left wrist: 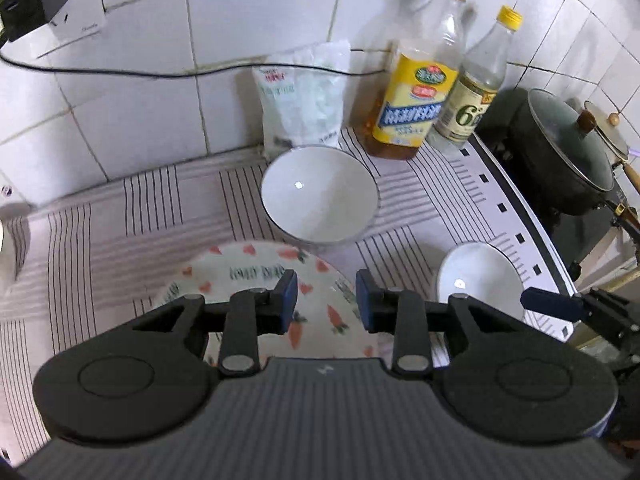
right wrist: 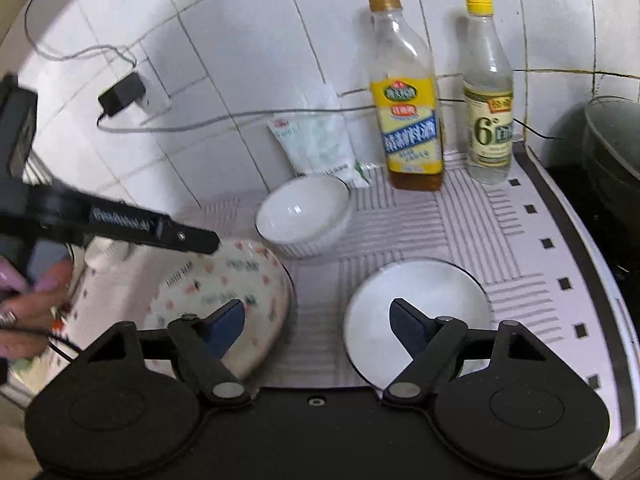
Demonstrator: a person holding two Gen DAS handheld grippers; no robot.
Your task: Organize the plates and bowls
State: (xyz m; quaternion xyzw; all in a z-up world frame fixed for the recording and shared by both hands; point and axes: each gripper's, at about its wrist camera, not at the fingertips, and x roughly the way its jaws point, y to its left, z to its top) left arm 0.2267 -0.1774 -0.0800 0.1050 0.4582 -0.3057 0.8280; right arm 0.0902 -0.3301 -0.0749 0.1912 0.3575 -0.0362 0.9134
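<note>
Left wrist view alone shows the lidded pot. Both the left gripper and right gripper hang apart and empty, left over the carrot-print plate, right between it and the small white plate; the white bowl sits behind.

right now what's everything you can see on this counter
plate: 1, white with carrot print, front left of mat
bowl: 1, white, mid mat
saucer: 1, small, white, front right of mat
bottles: 2, clear with yellow labels, back by wall
bag: 1, white, leaning on wall
mat: 1, white, striped
pot: 1, dark, lidded, on stove at right
charger: 1, black, in wall socket
left gripper: open, over plate
right gripper: open, between plate and saucer
</note>
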